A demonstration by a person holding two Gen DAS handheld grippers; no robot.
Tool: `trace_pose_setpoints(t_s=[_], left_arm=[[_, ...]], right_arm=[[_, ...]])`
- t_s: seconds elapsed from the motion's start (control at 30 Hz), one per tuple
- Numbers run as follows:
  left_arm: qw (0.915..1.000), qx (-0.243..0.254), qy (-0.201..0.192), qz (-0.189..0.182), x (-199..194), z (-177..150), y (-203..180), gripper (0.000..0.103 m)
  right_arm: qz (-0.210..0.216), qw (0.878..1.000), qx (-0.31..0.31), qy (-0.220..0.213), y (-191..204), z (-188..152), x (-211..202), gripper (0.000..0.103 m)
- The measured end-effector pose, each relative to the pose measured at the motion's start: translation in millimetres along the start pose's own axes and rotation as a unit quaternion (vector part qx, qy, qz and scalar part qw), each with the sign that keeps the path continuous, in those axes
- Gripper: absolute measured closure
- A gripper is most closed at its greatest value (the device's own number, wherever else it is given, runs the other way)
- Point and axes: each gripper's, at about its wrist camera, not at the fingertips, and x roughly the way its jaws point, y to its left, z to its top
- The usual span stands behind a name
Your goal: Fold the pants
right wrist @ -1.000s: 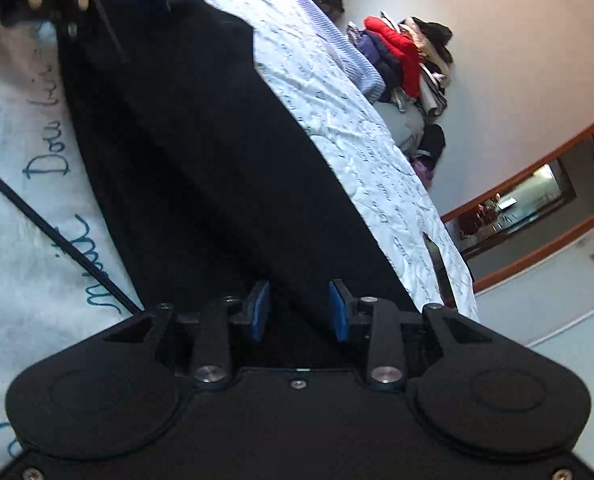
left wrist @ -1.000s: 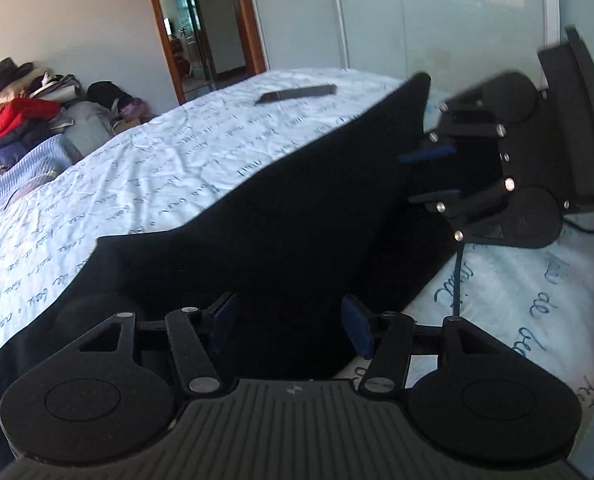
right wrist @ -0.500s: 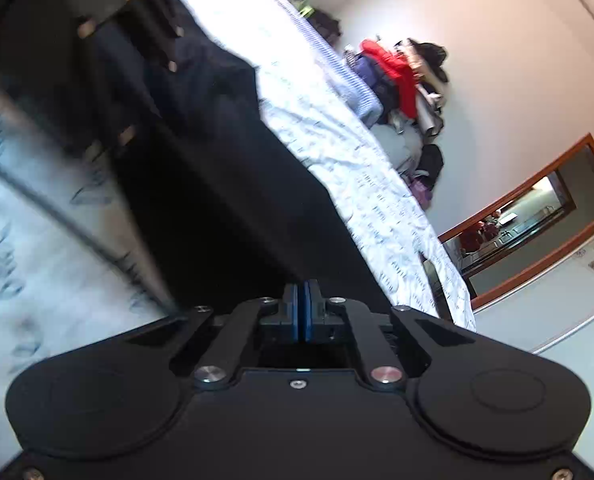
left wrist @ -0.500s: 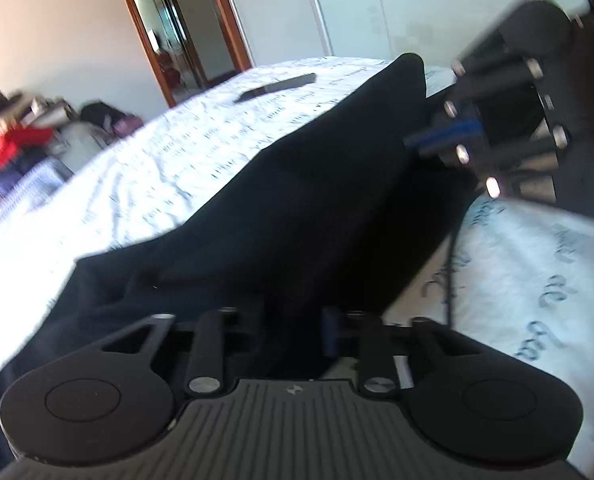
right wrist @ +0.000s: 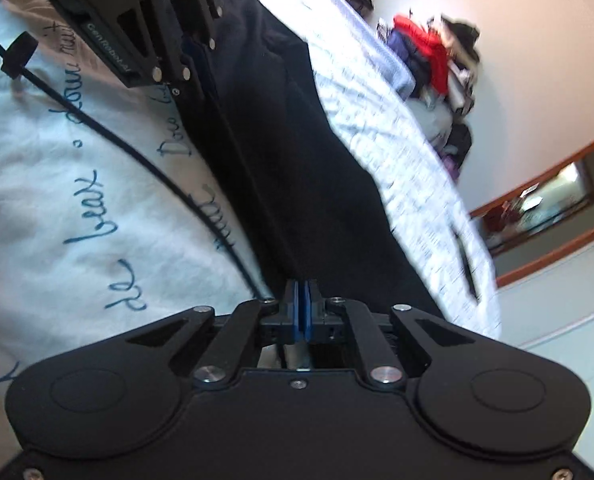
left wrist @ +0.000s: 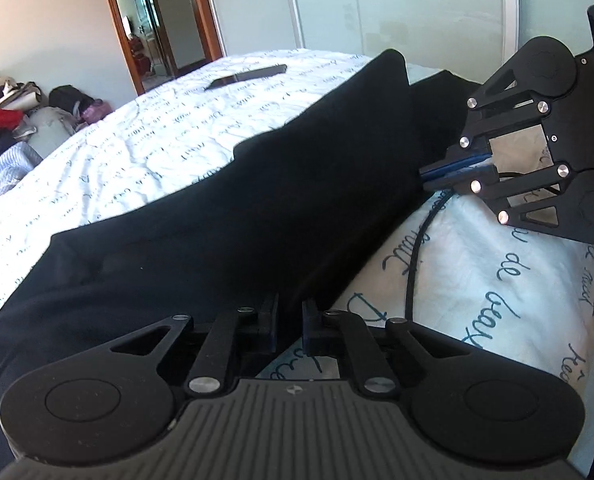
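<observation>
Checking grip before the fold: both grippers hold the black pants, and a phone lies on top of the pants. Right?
Not quite. The phone lies on the bedsheet, apart from the black pants, as the left wrist view shows. The left gripper and right gripper do hold them.

Bright daylight whitens the bedsheet (left wrist: pixel 145 148) — fisheye bending darkens the corners, and the right wrist view's far edge smears.

Pants (left wrist: pixel 257 200) lie along the bed (left wrist: pixel 137 148) between my grippers; a phone (left wrist: pixel 245 76) rests behind them.
</observation>
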Motion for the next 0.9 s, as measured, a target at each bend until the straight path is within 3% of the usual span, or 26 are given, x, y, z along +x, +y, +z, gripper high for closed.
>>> trace_pose_setpoints(t_s=[0.1,0.23,0.33,0.43,0.47,0.53,0.6,0.7,0.83,0.87,0.9], left_arm=[[0.9994,-0.019,-0.005,-0.030,-7.0,4.2,3.6,0.079],[0.9961,-0.050,-0.024,-0.069,-14.6,16.1,7.2,0.071],[0.9956,-0.060,-0.037,-0.062,-2.7,36.2,2.3,0.066],[0.9964,-0.053,-0.039,-0.053,17.7,54.4,-8.6,0.065],[0.9964,-0.051,-0.037,-0.057,24.0,58.9,-12.6,0.065],[0.9957,-0.044,-0.028,-0.077,36.9,69.7,-21.9,0.065],[0.9950,-0.025,-0.027,-0.093,46.2,78.0,-33.4,0.063],[0.9946,0.008,-0.029,-0.100,59.3,85.0,-50.2,0.053],[0.9944,0.010,-0.011,-0.105,74.0,82.4,-57.7,0.051],[0.9939,0.008,-0.009,-0.109,76.3,81.7,-57.9,0.049],[0.9933,0.005,-0.009,-0.115,75.1,78.9,-57.0,0.048]], right_arm=[[0.010,0.998,0.059,-0.012,-16.5,-10.8,-12.0,0.100],[-0.018,0.983,0.181,0.001,-55.3,-36.7,-11.3,0.099],[-0.012,0.971,0.235,0.054,-66.2,-60.6,7.2,0.099],[0.004,0.963,0.265,0.044,-72.4,-65.1,4.6,0.099],[0.009,0.951,0.308,0.029,-82.4,-69.4,0.8,0.099],[0.009,0.915,0.403,-0.004,-107.3,-83.5,1.5,0.094],[0.009,0.868,0.496,-0.026,-133.3,-102.6,14.3,0.082],[0.028,0.798,0.601,-0.028,-166.6,-130.7,44.4,0.080],[0.093,0.721,0.686,-0.036,-198.7,-144.8,83.7,0.079],[0.109,0.705,0.700,-0.047,-205.6,-145.4,89.1,0.079],[0.119,0.702,0.700,-0.057,-213.1,-139.5,93.3,0.079]])
